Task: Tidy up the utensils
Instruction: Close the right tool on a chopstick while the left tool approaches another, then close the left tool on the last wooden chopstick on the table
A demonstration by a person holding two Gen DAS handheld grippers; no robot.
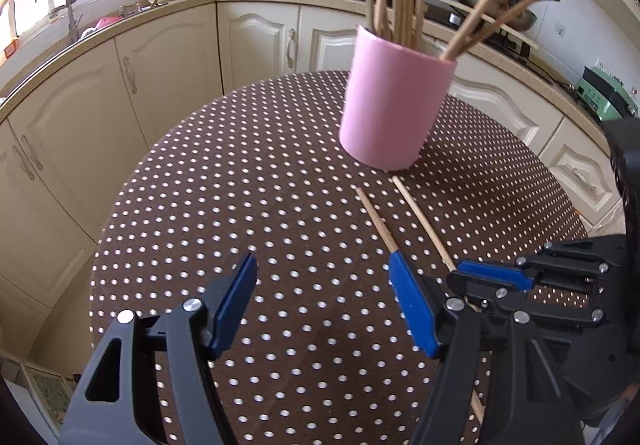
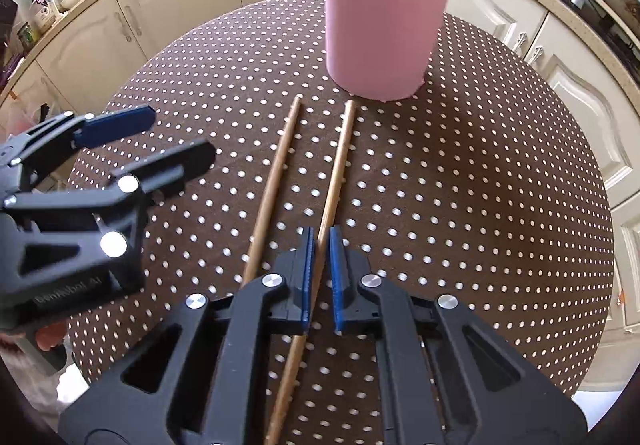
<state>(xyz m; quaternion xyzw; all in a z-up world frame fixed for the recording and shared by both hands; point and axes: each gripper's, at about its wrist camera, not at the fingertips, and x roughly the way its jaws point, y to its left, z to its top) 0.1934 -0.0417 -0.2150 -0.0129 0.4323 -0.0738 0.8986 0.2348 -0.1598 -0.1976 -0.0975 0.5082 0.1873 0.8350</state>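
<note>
- Right gripper [image 2: 322, 241] has narrowed onto one chopstick [image 2: 335, 173], seemingly pinching it.
- Left gripper [image 1: 322, 273] stands wide, empty.
- Second chopstick [image 2: 276, 173] lies alongside (pink holder [image 2: 384, 25] at twelve o'clock) on the dotted table [image 2: 480, 205].

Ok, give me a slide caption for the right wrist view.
Right tongs closed on one of two chopsticks lying on the dotted table before a pink cup.

Pink holder [image 1: 394, 105], tan wooden chopsticks [image 2: 280, 165], brown white-dotted tablecloth [image 1: 240, 185], cream cabinets [image 1: 160, 73]
</note>
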